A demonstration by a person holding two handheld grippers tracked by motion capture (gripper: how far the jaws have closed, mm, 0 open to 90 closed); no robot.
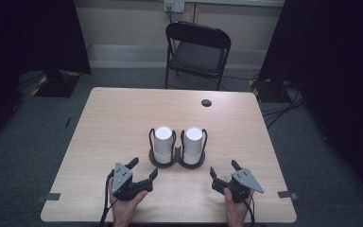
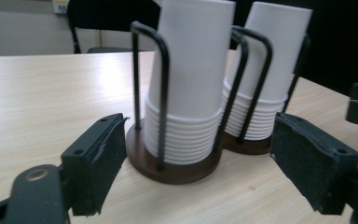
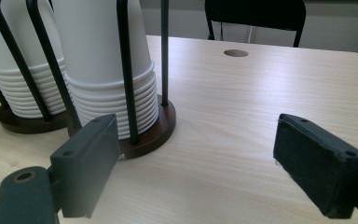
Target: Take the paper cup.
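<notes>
Two stacks of upside-down white paper cups stand in a black wire holder with two dark round wooden bases [image 1: 177, 161] at the table's middle. The left stack [image 1: 163, 143] [image 2: 191, 84] and the right stack [image 1: 193, 144] [image 3: 100, 60] sit side by side. My left gripper [image 1: 142, 169] [image 2: 198, 161] rests near the front edge, left of the holder, open and empty, jaws pointing at the left stack. My right gripper [image 1: 224, 169] [image 3: 196, 161] lies right of the holder, open and empty, with the right stack's base by its left jaw.
The light wooden table [image 1: 123, 118] has a round cable hole [image 1: 206, 102] at the back right. A black folding chair [image 1: 196, 49] stands behind the table. Dark curtains hang on both sides and cables lie on the floor at the right.
</notes>
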